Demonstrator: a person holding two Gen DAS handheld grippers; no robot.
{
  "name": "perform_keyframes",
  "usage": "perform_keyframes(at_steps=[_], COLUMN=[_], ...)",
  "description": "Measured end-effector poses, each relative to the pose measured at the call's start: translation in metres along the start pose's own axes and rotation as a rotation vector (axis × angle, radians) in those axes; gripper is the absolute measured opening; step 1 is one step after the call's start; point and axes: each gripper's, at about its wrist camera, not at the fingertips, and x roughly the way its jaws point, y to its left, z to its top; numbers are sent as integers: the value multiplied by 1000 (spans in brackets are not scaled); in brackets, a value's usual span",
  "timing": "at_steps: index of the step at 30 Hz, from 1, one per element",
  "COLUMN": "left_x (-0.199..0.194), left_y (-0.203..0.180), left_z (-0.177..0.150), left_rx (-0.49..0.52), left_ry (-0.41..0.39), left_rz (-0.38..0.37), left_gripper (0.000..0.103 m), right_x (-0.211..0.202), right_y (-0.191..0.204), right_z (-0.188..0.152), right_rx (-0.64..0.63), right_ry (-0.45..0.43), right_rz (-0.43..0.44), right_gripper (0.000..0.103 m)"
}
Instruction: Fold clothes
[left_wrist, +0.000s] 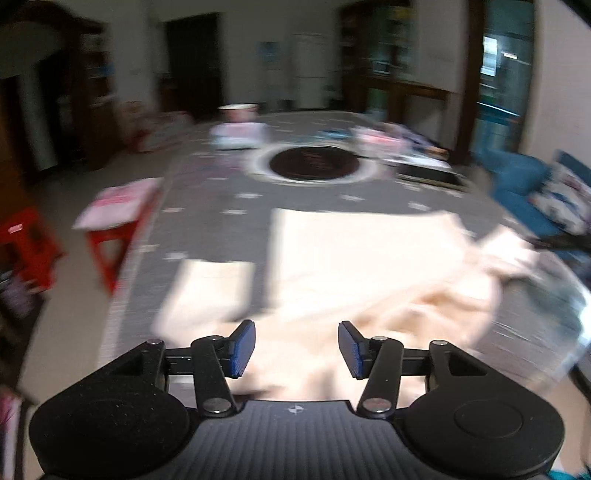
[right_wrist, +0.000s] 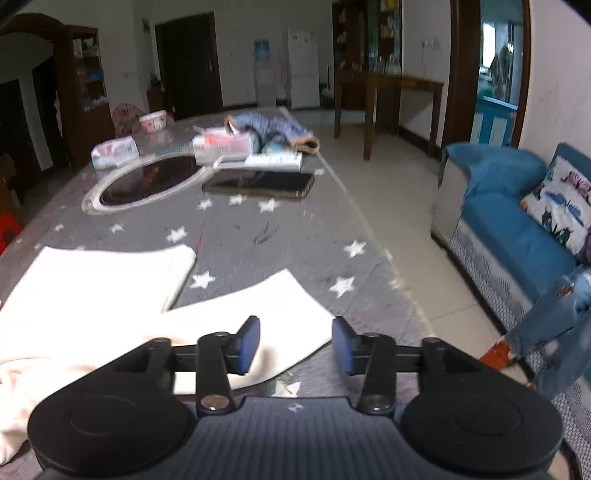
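**Cream garment spread on the starred table, both claws open above it**

The left wrist view is smeared by motion blur, so the far end of the table shows only as soft shapes: a pale bowl and some boxes cannot be made out properly. The cream garment fills the near part of that view, with its right side bunched and its edge running under the left gripper, which hides part of the cloth. That claw's two blue pads stand wide apart with nothing between them.

In the right wrist view the garment is cut off at the left edge and bottom left corner. Two flat cream sections show, one reaching toward the table's right edge. The right gripper hangs over that section's near end, jaws spread and empty; whether its left pad touches the cloth cannot be told.

Counted in the sharper view: one round dark inset in the tabletop, one dark flat slab just beside it, one blue cloth heap at the far end, one pink bowl, one blue sofa with one patterned cushion. A denim piece hangs at the right, partly cut off. Two red stools stand left of the table in the blurred view.
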Motion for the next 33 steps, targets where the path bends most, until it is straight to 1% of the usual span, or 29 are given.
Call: perform_keyframes(at_steps=[1,5,6,8,9,10,12,14,16,18,20,22,26,27,28,29,31,33], left_x=[4,22,27,36,41,46,53,60,65,64,54,42,23,18,17,17,17,13], left_y=[-10,-50,-58,-71,-77,-82,-93,-97,-101,-98,-95,-93,-101,-103,-105,-107,-110,-108], left_z=[0,-2,-2,-2,-3,-3,-4,-6,-9,-8,-8,-8,-18,-21,-23,-24,-26,-24], left_rx=[28,139,159,184,195,205,227,239,260,258,248,244,300,315,324,332,338,338], left_ry=[6,32,36,43,47,50,57,67,78,83,69,55,57,57,66,78,83,70], left_rz=[-29,-143,-161,-185,-196,-207,-222,-231,-230,-250,-284,-337,-436,-461,-478,-494,-514,-516], left_gripper=[54,56,56,56,56,55,54,42,16,10,9,8,9,9,13,14,15,21], right_x=[8,17,19,23,25,27,32,28,23,13,-4,-20,-48,-51,-52,-51,-47,-42], right_y=[1,2,2,3,3,3,4,5,6,7,4,0,-9,-13,-15,-18,-19,-20], right_z=[-1,-2,-2,-3,-3,-3,-4,-4,-4,-5,-2,-1,0,1,2,2,1,-1], right_rx=[4,6,7,8,9,9,11,-2,-20,-54,-93,-108,-124,-123,-123,-123,-123,-122], right_ry=[10,19,21,26,28,30,34,25,12,-14,-52,-86,-143,-146,-136,-115,-94,-74], right_rz=[-12,-5,-3,2,4,6,10,11,4,-21,-57,-85,-162,-181,-194,-200,-218,-238], right_gripper=[52,53,52,44,34,21,13,11,10,10,10,10,10,10,10,10,11,13])
